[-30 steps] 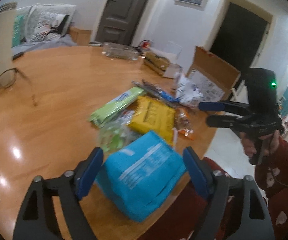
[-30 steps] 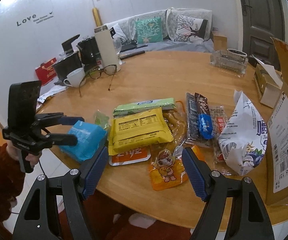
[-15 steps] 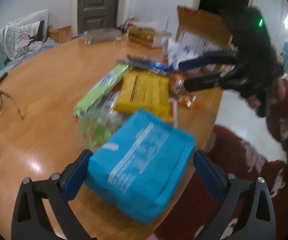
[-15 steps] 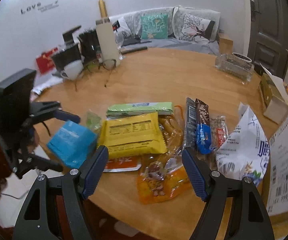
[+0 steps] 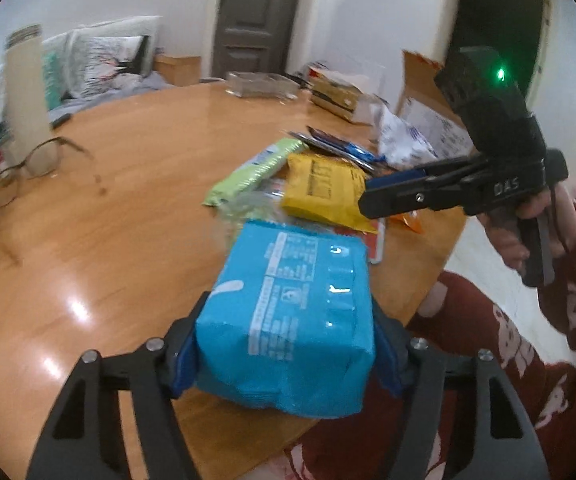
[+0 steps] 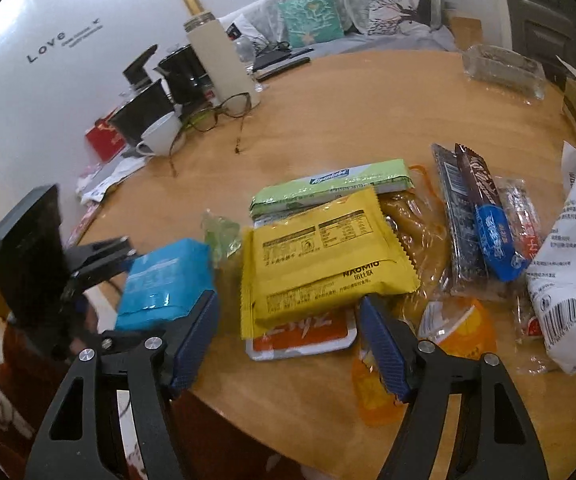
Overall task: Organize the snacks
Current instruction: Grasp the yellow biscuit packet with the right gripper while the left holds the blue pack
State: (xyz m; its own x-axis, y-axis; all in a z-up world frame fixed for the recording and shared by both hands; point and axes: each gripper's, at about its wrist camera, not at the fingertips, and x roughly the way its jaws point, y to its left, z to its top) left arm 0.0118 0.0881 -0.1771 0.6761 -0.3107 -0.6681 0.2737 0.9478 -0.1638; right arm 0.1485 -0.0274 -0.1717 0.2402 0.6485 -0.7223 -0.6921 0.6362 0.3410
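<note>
You have the blue packet clamped between the jaws of your left gripper, one pad pressing each long side, and it sits at the near edge of the counter; whether it is lifted clear of the wood or resting on it cannot be told from either view. Your right gripper has its jaws spread wide and holds nothing; it hangs just in front of the yellow packet, which lies flat on top of an orange-and-white packet.

Just beside the blue packet a small clear green bag lies against the yellow one. Behind the yellow packet runs the long green packet, and to its right lie a clear pack of brownish sticks, two dark bars side by side, a blue-wrapped piece on top of them, an orange pouch at the counter's edge and a tall white bag.

As far as the pictures show, you are at the start: one snack is in hand, and the rest lie in a loose, overlapping heap with no sorted row or filled container visible. A cardboard box stands at the far right, but nothing shows it as the destination. Farther back sit glasses, a white mug and a tall beige cylinder, well apart from the snacks.
</note>
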